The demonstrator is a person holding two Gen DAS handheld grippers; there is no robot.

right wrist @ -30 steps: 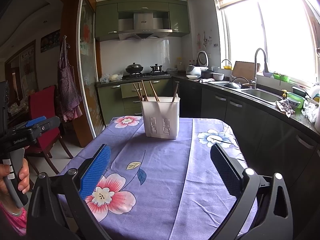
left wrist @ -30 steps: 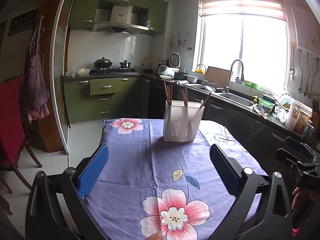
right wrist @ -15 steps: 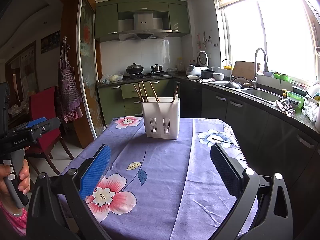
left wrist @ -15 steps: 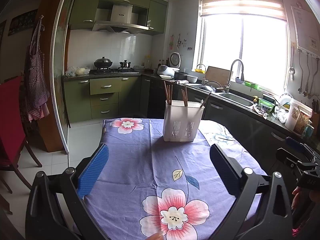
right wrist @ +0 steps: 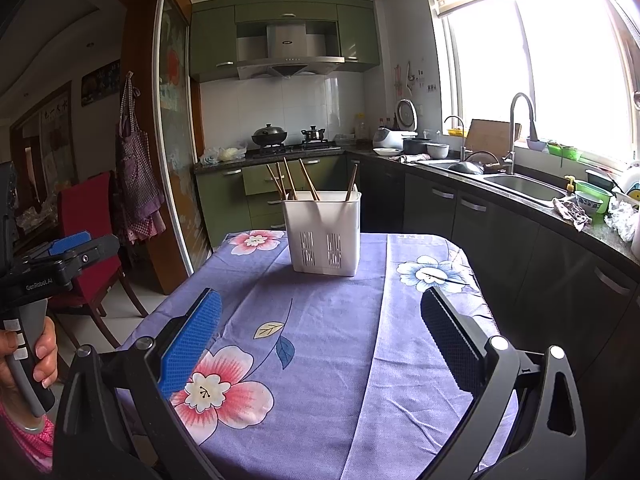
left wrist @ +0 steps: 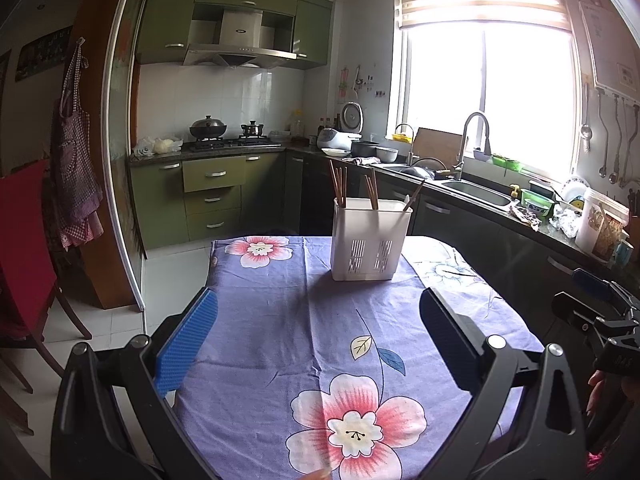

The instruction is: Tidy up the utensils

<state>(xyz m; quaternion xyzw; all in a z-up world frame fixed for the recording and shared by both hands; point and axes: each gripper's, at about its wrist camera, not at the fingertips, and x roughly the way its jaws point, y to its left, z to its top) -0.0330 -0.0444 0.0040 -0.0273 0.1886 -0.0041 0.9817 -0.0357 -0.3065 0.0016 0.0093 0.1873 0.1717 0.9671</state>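
A white slotted utensil holder point(left wrist: 370, 238) point(right wrist: 325, 233) stands upright at the far end of a table under a purple flowered cloth point(left wrist: 320, 332) point(right wrist: 340, 320). Several brown chopsticks point(left wrist: 340, 182) point(right wrist: 290, 180) lean in its compartments. My left gripper point(left wrist: 318, 332) hovers open over the near half of the table, well short of the holder, with nothing between its fingers. My right gripper point(right wrist: 320, 330) is open too and holds nothing, at a similar distance. Each view catches the other gripper at its side edge, held by a hand.
A red chair point(right wrist: 86, 240) stands left of the table. Dark counter cabinets with a sink point(right wrist: 520, 188) and tap run along the right, close to the table edge. Green cabinets and a stove point(left wrist: 224, 142) fill the back wall. An apron point(left wrist: 76, 152) hangs by the door frame.
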